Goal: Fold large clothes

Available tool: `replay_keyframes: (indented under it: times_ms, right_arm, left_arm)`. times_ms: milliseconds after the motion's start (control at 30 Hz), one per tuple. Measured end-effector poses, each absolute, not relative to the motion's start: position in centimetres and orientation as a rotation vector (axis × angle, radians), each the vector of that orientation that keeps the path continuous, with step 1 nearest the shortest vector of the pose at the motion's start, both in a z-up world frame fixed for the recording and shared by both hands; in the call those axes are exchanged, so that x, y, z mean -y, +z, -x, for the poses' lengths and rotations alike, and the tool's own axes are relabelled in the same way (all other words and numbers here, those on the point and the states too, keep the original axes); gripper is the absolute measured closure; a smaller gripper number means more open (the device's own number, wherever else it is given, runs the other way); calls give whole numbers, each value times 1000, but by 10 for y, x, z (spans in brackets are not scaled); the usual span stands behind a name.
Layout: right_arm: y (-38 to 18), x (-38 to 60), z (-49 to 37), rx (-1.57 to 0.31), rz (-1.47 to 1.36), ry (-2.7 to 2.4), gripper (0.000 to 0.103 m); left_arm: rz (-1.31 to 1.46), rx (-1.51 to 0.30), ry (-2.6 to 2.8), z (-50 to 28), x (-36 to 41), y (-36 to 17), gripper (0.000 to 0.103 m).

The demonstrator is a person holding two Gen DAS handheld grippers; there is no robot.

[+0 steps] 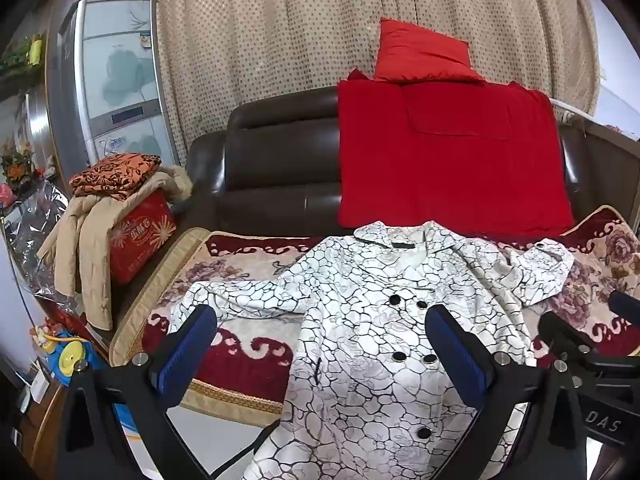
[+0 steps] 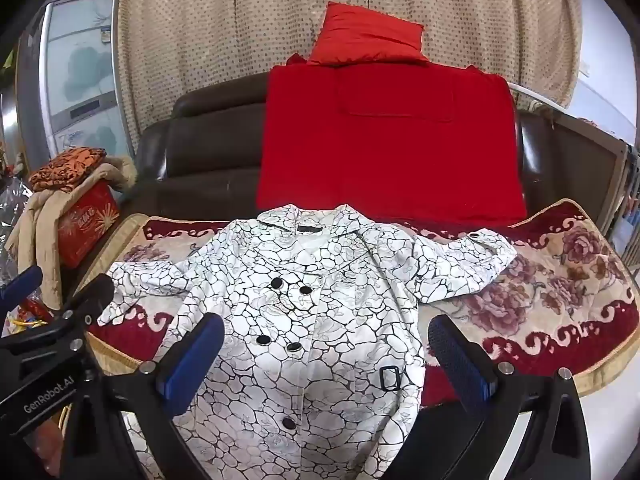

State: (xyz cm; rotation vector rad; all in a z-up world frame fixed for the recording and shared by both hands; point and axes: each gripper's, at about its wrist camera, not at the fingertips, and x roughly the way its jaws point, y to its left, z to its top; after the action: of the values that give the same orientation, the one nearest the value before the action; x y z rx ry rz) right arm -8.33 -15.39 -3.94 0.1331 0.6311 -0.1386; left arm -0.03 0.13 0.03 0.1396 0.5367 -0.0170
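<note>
A white coat (image 1: 372,320) with a black crackle pattern and black buttons lies face up on the sofa seat, collar toward the backrest, both sleeves spread out, hem hanging over the front edge. It also shows in the right wrist view (image 2: 312,320). My left gripper (image 1: 320,344) is open and empty, held above the coat's lower front. My right gripper (image 2: 326,348) is open and empty, above the coat's middle. The right gripper's body shows at the right edge of the left wrist view (image 1: 592,360). The left gripper's body shows at the left of the right wrist view (image 2: 48,340).
A floral red and beige seat cover (image 2: 560,300) covers the dark leather sofa (image 1: 272,152). A red blanket (image 1: 448,152) and red pillow (image 1: 420,52) rest on the backrest. A red box (image 1: 140,236) with a beige jacket and orange cloth stands at the left.
</note>
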Motion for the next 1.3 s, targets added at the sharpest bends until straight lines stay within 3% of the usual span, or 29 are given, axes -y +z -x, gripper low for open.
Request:
replay_keyframes:
  times_ms: [1300]
  right_arm:
    - [-55,166,67,-655,-134,-197,0]
  left_arm:
    - [-146,-633,31,-43,-11,-31,0]
